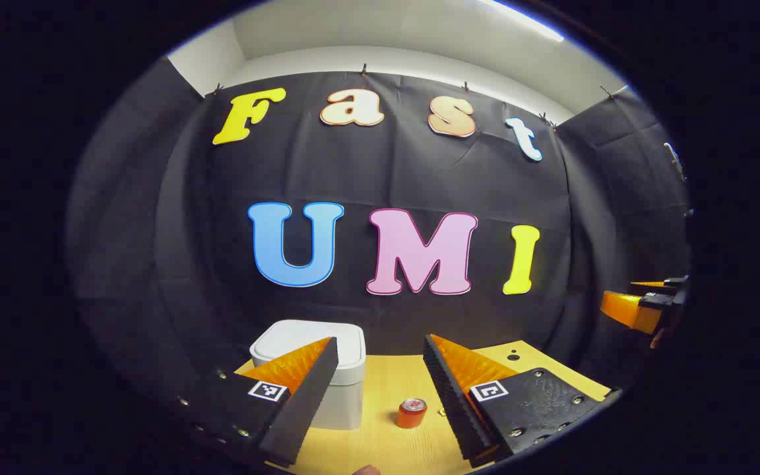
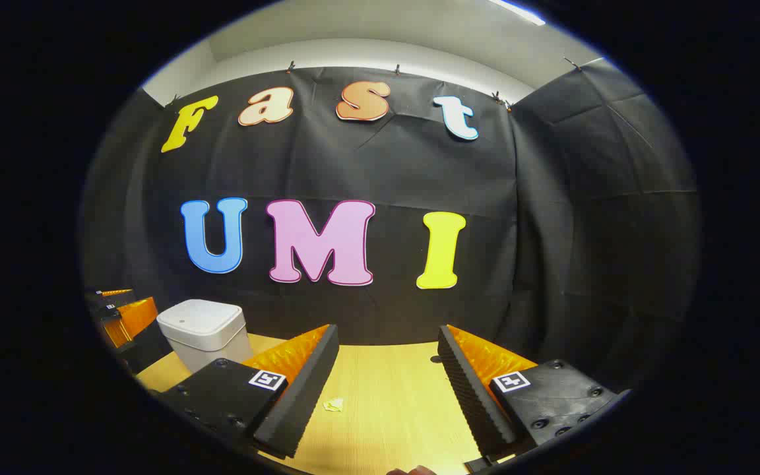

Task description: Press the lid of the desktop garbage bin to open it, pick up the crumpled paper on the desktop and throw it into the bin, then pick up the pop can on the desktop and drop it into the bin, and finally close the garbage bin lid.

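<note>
A white desktop bin (image 1: 327,369) with its lid down stands at the back left of the wooden table (image 1: 386,435). A small red pop can (image 1: 411,413) stands upright on the table, to the right of the bin. My left gripper (image 1: 380,396) hangs open above the table, the can showing between its fingers. In the right gripper view the bin (image 2: 205,330) is at the left and a small pale crumpled paper (image 2: 334,404) lies on the table. My right gripper (image 2: 386,389) is open and holds nothing. The paper lies just right of its left finger.
The black cloth wall closes off the back and sides of the table (image 2: 393,409). The other gripper (image 1: 644,305) shows at the right edge of the left gripper view, and at the left edge (image 2: 119,313) of the right gripper view beside the bin.
</note>
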Available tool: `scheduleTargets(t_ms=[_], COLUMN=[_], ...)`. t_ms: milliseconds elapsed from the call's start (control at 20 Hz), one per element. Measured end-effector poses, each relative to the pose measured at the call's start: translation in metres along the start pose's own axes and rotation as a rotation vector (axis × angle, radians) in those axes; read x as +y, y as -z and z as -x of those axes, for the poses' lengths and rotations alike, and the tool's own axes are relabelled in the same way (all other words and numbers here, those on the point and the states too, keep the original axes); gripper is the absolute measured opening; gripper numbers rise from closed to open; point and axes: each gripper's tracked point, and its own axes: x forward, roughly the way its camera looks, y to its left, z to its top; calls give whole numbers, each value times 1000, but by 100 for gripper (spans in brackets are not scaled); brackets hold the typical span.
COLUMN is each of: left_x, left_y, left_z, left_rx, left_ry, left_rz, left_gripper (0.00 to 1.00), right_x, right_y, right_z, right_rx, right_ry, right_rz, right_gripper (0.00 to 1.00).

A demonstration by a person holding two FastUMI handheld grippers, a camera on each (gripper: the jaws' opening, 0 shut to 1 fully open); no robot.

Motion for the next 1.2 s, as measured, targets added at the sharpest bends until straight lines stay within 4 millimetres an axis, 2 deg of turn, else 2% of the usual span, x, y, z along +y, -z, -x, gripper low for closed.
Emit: scheduleTargets(t_ms=[50, 150, 450, 600, 750, 1000, 1200], left_x=[-1, -3, -3, -3, -5, -7, 1], left_y=[-1, -4, -16, -15, -21, -17, -16], left_z=[-2, -4, -5, -4, 1, 4, 5], left_rx=[-2, -7, -30, -21, -34, -28, -27], left_ry=[4, 21, 35, 34, 40, 51, 42], left_rz=[-5, 1, -5, -1, -14, -23, -38], left_gripper=[86, 86, 86, 86, 86, 86, 86], right_x=[2, 8, 29, 38, 39, 43, 49], right_y=[-3, -10, -15, -19, -18, -14, -12], right_z=[0, 0, 4, 10, 11, 9, 3], right_rx=[-11, -36, -48, -62, -60, -29, -7], right_ry=[-3, -9, -61, -93, -106, -118, -139], right_rz=[-3, -9, 82, 73, 60, 66, 69], right_gripper=[97, 97, 97, 98, 97, 98, 97])
